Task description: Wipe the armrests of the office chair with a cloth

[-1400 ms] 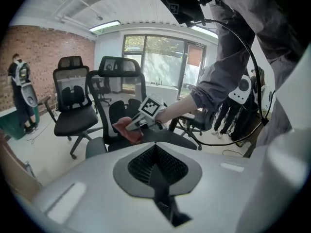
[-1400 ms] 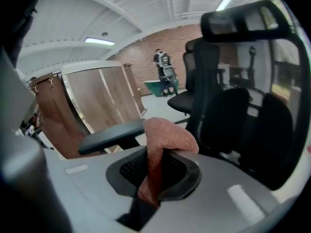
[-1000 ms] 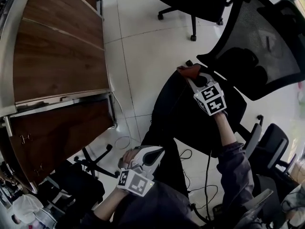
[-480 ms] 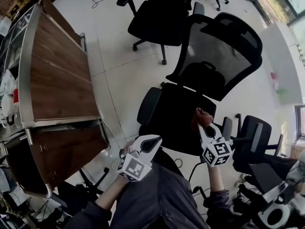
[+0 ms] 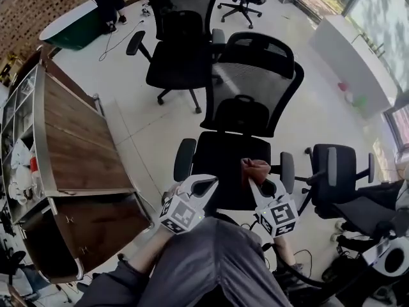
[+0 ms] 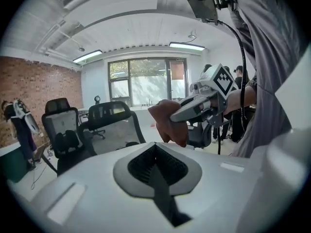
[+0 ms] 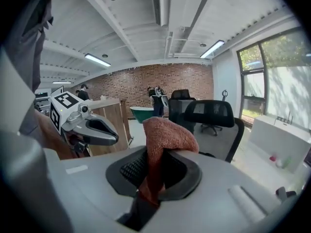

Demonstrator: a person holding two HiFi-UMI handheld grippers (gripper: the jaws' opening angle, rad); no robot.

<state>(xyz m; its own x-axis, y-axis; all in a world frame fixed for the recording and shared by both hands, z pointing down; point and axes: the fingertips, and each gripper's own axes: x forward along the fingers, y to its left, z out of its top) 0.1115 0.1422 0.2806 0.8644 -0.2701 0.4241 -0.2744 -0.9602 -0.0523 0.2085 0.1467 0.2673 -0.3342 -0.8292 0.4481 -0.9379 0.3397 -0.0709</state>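
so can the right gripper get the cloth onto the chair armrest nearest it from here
Probably yes: the right gripper, jaws shut on the cloth, hangs just beside that armrest, with nothing visible between them.

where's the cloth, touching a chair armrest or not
Apart. The head view shows the cloth clamped in the right gripper over the seat, with dark seat showing between it and the nearer armrest.

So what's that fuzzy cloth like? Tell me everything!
The cloth is reddish-brown and fuzzy like a towel. It is bunched into a soft lump, with a narrow tail pinched between the shut jaws of the right gripper. The lump sticks out past the jaws. It is held in the air in front of the black chair, touching only the gripper.
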